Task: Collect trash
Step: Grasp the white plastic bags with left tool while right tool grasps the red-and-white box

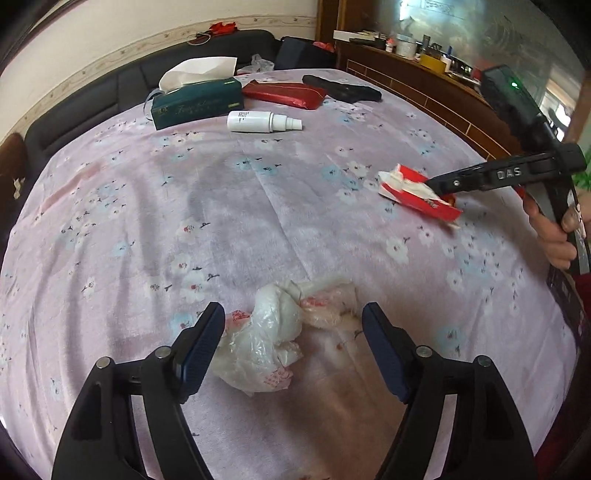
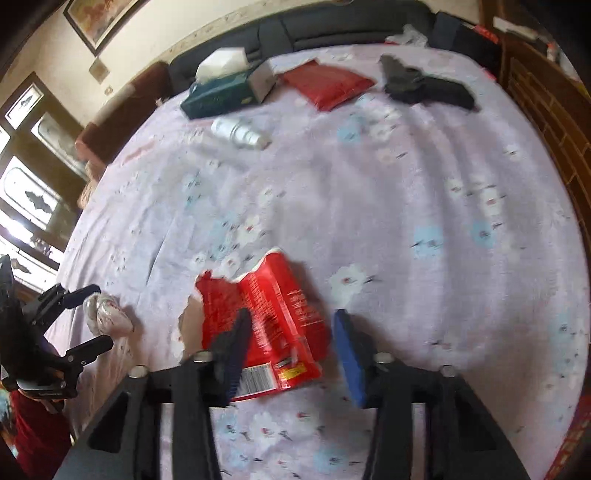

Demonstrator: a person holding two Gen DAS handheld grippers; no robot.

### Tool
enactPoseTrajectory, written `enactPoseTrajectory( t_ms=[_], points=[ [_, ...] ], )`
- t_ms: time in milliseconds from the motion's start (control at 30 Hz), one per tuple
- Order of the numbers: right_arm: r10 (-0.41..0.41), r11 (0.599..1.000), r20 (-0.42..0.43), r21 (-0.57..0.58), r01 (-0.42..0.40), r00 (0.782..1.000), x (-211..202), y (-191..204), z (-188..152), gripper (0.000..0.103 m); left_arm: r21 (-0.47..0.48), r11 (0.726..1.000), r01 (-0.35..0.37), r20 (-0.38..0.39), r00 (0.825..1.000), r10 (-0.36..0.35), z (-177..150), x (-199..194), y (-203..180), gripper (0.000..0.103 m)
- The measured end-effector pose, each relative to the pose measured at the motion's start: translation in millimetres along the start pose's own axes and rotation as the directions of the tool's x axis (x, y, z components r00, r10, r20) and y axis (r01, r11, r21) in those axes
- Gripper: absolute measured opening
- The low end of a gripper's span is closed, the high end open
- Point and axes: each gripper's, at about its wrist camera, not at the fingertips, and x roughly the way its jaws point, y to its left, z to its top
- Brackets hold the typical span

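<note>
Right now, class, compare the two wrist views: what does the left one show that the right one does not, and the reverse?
Only the left view shows the cluttered wooden shelf and the hand holding the right gripper at the red wrapper.

Only the right view shows the framed picture, the windows and the wrapper's barcode.

Both show the floral cloth, crumpled plastic bag, tissue box, white bottle, red pouch and the left gripper, its jaws apart.
</note>
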Motion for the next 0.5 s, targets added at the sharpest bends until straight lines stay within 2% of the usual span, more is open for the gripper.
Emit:
enactPoseTrajectory(
  t_ms=[133,200,267,300,367,500],
  points=[
    [-0.013,1.000,0.039,0.015,0.013,0.999,-7,12,-5,0.020,-0.017,0.999,-0.037,0.016,0.999,0.037,-6,5,7,0.075],
    [-0.003,1.000,0.068,0.027,0.002,0.998,-18,20,-8,0.016,-0.024,0.999,-0.045,0.016,0.999,0.045,-7,8,8,0.070],
    [-0.009,1.000,0.087,0.021,0.007,0.996,-29,28,-14,0.016,-0.028,0.994,-0.108,0.015,0.994,0.108,-7,11,8,0.054],
    [-0.015,1.000,0.096,0.028,0.012,0.995,-36,32,-19,0.016,-0.038,0.991,-0.126,0.011,0.992,0.127,-7,13,9,0.051],
    [-0.019,0.999,0.110,0.049,0.013,0.994,-51,38,-30,0.016,-0.088,0.985,-0.149,0.013,0.989,0.150,-5,13,15,0.032],
    [-0.023,0.998,0.149,0.060,0.015,0.989,-78,51,-52,0.016,-0.149,0.972,-0.184,0.011,0.982,0.188,-2,5,17,0.027]
  ],
)
